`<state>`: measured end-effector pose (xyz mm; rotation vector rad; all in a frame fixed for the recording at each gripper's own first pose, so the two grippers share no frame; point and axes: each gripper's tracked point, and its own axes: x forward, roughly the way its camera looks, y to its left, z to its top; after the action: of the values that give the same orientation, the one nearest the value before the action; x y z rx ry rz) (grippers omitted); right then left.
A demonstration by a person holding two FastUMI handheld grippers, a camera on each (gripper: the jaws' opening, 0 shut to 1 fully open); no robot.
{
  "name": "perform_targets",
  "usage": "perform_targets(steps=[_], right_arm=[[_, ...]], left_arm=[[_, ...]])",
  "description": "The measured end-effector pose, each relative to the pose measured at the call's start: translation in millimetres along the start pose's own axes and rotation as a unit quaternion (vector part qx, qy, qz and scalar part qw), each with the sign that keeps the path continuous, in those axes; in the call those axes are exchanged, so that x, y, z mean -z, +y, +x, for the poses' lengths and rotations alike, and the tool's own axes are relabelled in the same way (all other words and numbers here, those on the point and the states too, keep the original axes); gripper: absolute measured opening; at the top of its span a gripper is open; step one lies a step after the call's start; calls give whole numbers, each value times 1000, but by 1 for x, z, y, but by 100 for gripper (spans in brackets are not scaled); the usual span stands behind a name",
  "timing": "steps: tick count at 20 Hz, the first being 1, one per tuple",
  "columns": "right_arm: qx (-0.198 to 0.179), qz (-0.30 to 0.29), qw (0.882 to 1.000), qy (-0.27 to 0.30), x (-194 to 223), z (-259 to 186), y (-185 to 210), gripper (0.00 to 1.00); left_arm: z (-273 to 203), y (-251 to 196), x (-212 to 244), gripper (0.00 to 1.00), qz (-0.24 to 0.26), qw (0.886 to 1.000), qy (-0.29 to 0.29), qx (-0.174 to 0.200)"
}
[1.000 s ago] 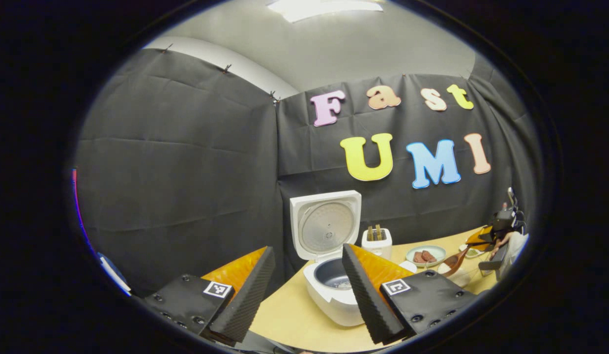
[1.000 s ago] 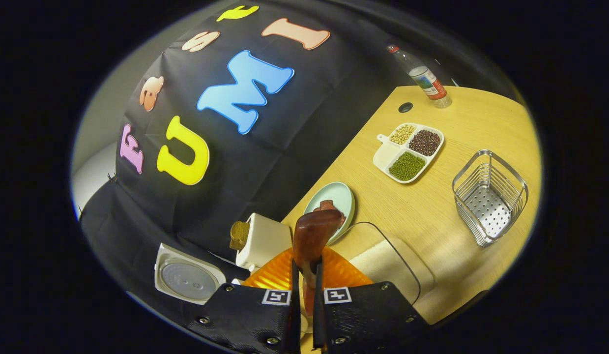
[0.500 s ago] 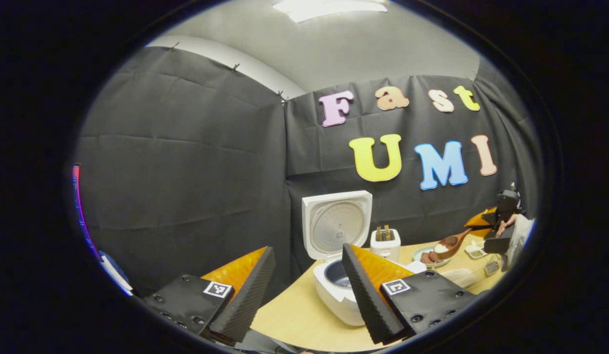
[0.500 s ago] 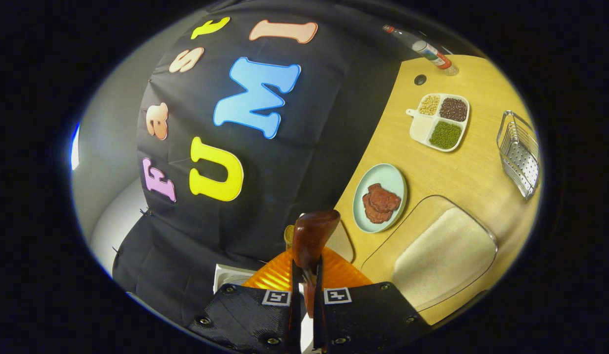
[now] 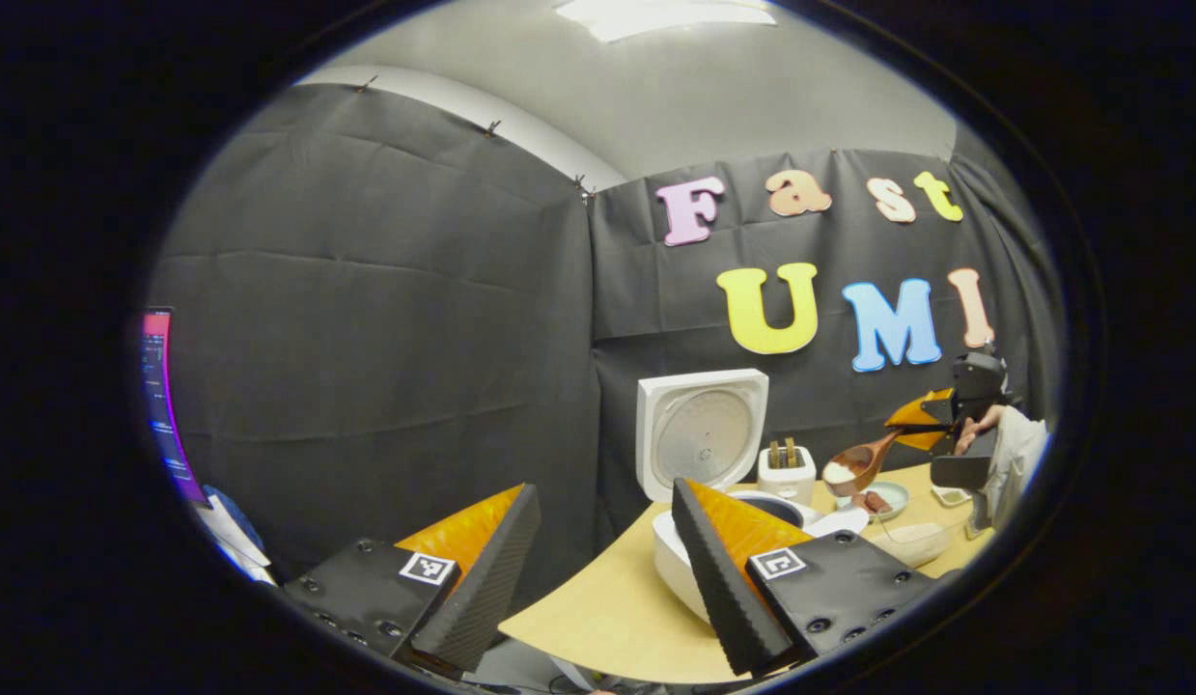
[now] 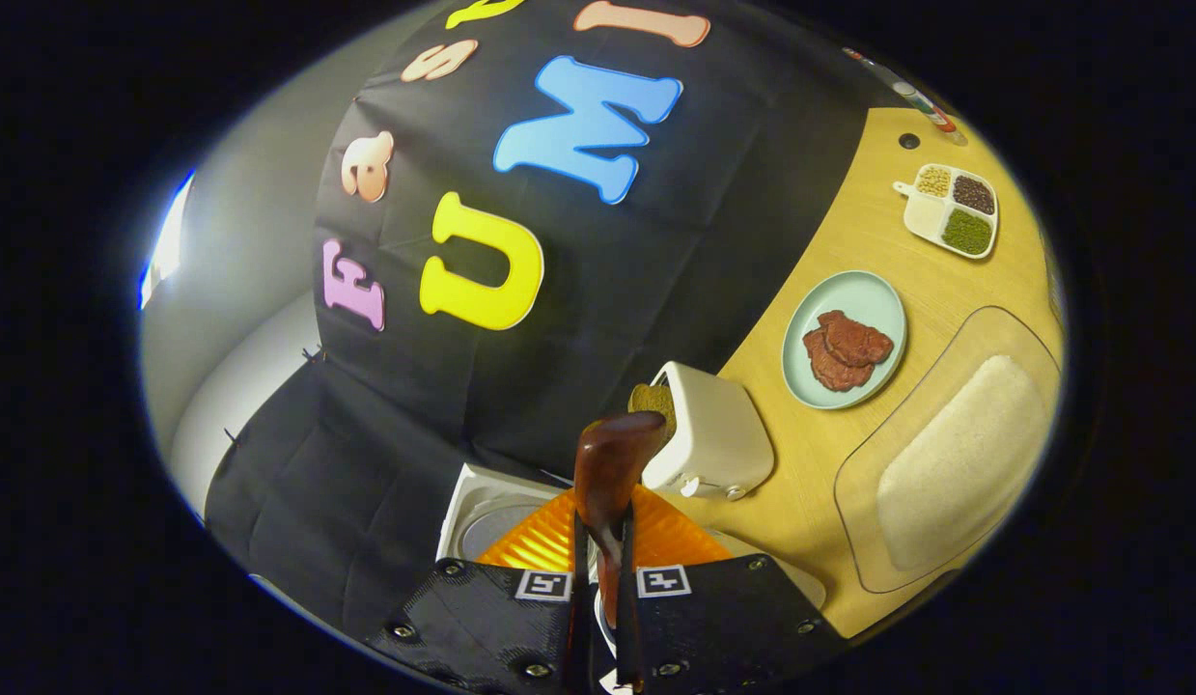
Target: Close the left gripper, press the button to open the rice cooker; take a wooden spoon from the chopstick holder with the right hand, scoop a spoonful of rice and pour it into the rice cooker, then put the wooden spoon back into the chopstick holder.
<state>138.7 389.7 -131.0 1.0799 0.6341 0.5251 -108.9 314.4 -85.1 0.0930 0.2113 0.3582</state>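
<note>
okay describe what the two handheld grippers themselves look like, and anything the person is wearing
The left gripper and the right gripper look alike: each has two black bolted plates bearing a small square black-and-white marker, and ribbed orange translucent panels behind wedge-shaped fingers with ridged faces. The left gripper view shows the right one farther off, with a light sleeve behind it.

Toaster (image 6: 710, 439): white, stands near the black wall, with a brown slice in its slot.
Round plate (image 6: 844, 337): pale green, holds reddish-brown pieces of meat (image 6: 842, 344), lies beside the toaster.
Divided dish (image 6: 949, 210): white, holds beige, dark and green grains in separate compartments.
Table (image 6: 858, 251): light wood.
Screen (image 5: 163, 405): glowing, at the far left edge.
</note>
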Motion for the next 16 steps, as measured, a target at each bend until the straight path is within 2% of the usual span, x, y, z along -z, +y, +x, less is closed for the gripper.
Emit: perform_targets(steps=[6,7,9,13,16], right_arm=[[3,-65,997,49,66,43,18,10],[6,-84,995,58,79,52,18,10],[12,-121,990,74,99,63,19,10],[26,-214,971,105,133,82,14,10],[33,-290,950,111,143,88,15,10]], left_arm=[[-8,30,12,92,-9,1000,11,-26],[-10,35,14,99,-10,999,12,-32],[-13,44,19,95,-13,999,16,-42],[-19,56,25,99,-18,998,22,-58],[-18,59,27,95,-20,997,25,-65]])
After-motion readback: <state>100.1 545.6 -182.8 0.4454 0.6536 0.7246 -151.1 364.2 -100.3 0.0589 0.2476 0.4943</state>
